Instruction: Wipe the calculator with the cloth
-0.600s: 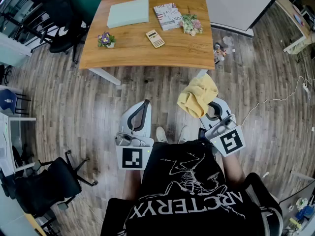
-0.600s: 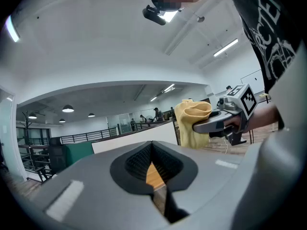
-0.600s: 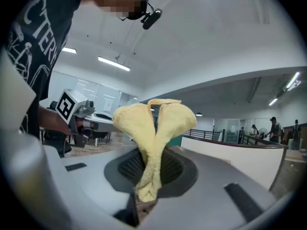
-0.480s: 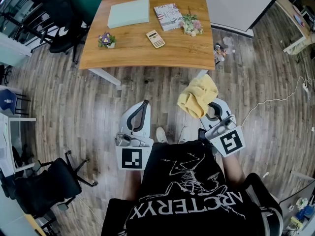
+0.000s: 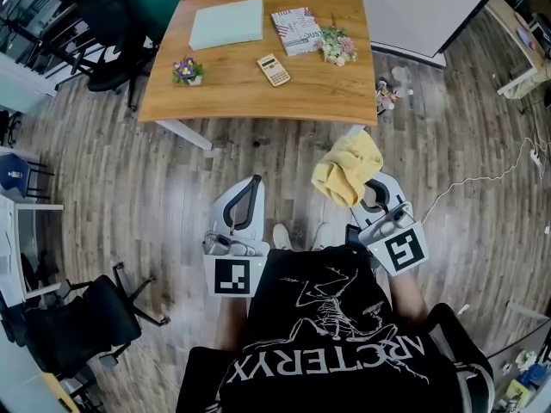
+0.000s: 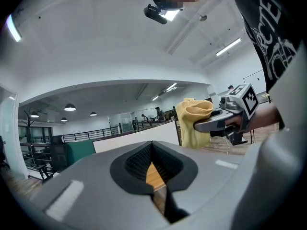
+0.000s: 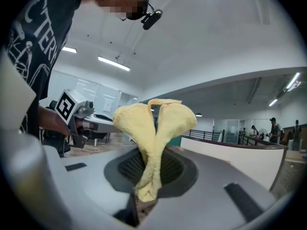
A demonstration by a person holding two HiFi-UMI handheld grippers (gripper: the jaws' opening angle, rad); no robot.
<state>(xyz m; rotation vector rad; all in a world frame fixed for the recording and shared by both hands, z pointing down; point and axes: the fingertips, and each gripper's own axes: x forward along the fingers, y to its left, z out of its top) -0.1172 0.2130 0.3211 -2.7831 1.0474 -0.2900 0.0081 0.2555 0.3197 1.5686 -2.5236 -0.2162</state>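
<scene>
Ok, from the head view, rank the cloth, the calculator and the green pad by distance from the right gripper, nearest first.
1. Cloth: clamped in the right gripper.
2. Calculator: middle of the table, ahead and left.
3. Green pad: table's far left corner.

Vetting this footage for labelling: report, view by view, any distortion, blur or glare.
Head view: fisheye bows the table edges, light even, calculator small but sharp. Left gripper view: dark rounded corners, bright ceiling strips, a mosaic patch up top. Right gripper view: same vignette and patch; the cloth in the right gripper is crisp.
</scene>
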